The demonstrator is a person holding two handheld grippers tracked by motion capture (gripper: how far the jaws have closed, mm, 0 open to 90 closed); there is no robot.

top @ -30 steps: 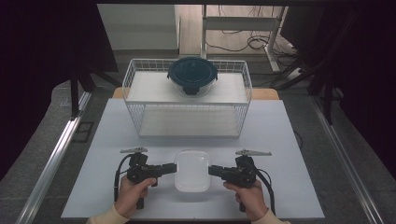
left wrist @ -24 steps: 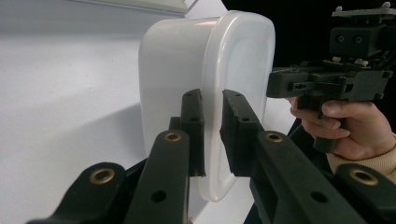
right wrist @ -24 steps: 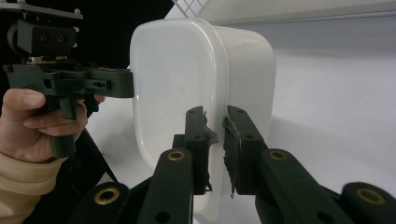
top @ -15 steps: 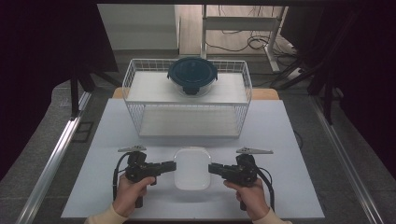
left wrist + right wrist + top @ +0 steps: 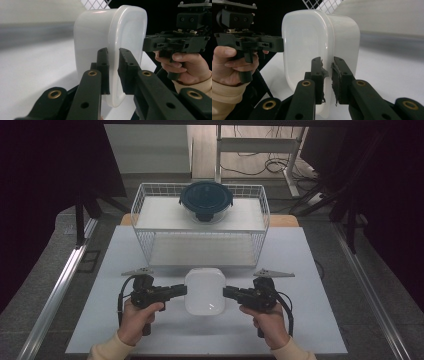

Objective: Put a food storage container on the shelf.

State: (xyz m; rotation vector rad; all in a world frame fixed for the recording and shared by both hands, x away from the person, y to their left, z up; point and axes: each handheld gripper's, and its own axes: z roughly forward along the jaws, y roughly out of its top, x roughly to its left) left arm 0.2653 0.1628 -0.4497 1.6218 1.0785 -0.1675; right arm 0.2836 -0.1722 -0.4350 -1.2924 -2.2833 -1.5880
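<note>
A white rounded box (image 5: pixel 204 291) with a white lid hangs a little above the white table top (image 5: pixel 305 270), held level between both grippers. My left gripper (image 5: pixel 183 290) is shut on its left rim. My right gripper (image 5: pixel 226 292) is shut on its right rim. In the left gripper view the jaws (image 5: pixel 113 75) pinch the lid's edge of the box (image 5: pixel 97 35), and the other gripper (image 5: pixel 147 45) meets its far side. In the right gripper view the worn pads (image 5: pixel 327 75) clamp the same edge of the box (image 5: pixel 307 42), opposite the left gripper (image 5: pixel 280 45).
A white wire basket (image 5: pixel 141 227) stands just beyond the box at the table's far edge. A glass bowl with a dark teal lid (image 5: pixel 205 201) rests at the basket's back. Metal rails run along both sides of the table, and the surroundings are dark.
Both grippers have risen together with the white box between them, so it stands higher off the table and closer to the basket's front. The grip is unchanged.
</note>
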